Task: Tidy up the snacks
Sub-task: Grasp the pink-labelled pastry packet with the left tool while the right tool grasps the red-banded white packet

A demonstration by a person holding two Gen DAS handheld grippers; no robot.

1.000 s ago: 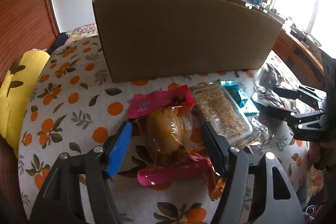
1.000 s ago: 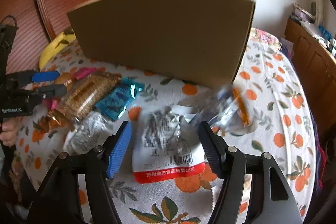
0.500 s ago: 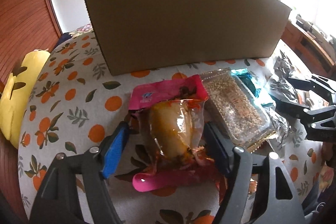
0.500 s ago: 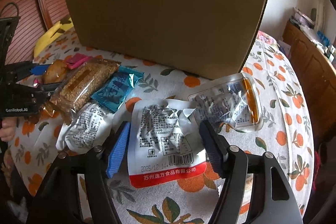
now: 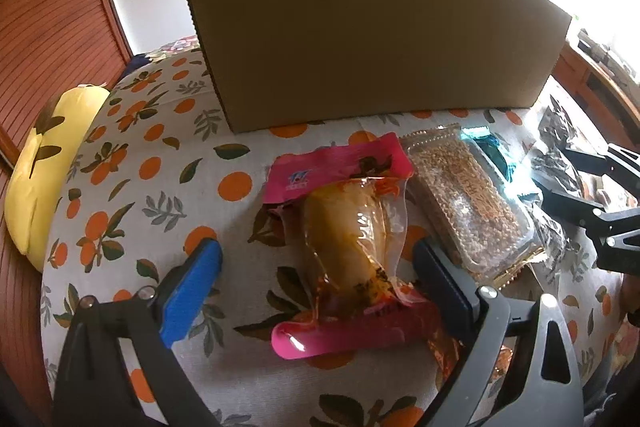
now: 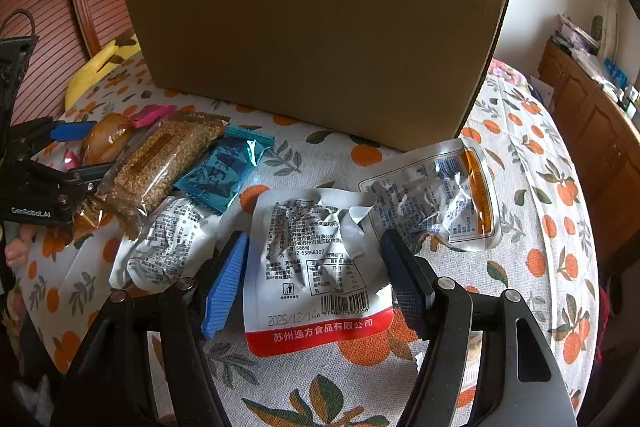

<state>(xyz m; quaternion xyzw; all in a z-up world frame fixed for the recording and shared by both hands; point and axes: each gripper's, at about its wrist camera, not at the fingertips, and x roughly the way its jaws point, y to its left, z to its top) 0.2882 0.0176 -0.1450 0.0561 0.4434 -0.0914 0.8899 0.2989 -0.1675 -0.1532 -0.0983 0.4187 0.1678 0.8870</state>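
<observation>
A cardboard box (image 5: 368,35) stands upright on the orange-print cloth (image 5: 132,187) behind the snacks; only its outer wall faces both cameras, so its contents cannot be told. All snacks in view lie loose on the cloth in front of it. In the left wrist view the left gripper (image 5: 316,271) is opening, its blue pad (image 5: 192,291) well clear of the pink pack (image 5: 348,239), its black pad just beside the pack's right edge; the pack lies between the jaws, flat on the cloth, not pinched. The pack is clear in the middle with a yellowish piece inside and pink seals at both ends. Just to its right lies the grain bar (image 5: 468,203), with the teal packet (image 5: 492,155) beyond it, partly hidden. In the right wrist view the right gripper (image 6: 316,283) stands spread over the white pouch (image 6: 316,267), which lies print-side up with a red band at its near edge. Both pads sit beside the pouch's edges; whether they touch it cannot be told, but the pouch rests flat and is not squeezed. A second silver pouch (image 6: 436,191) with an orange stripe lies just right of it, near the box corner. A third crumpled pouch (image 6: 168,243) lies to its left, touching the teal packet (image 6: 224,171) and the grain bar (image 6: 160,167). A yellow cushion (image 5: 44,163) sits at the cloth's far left edge.
</observation>
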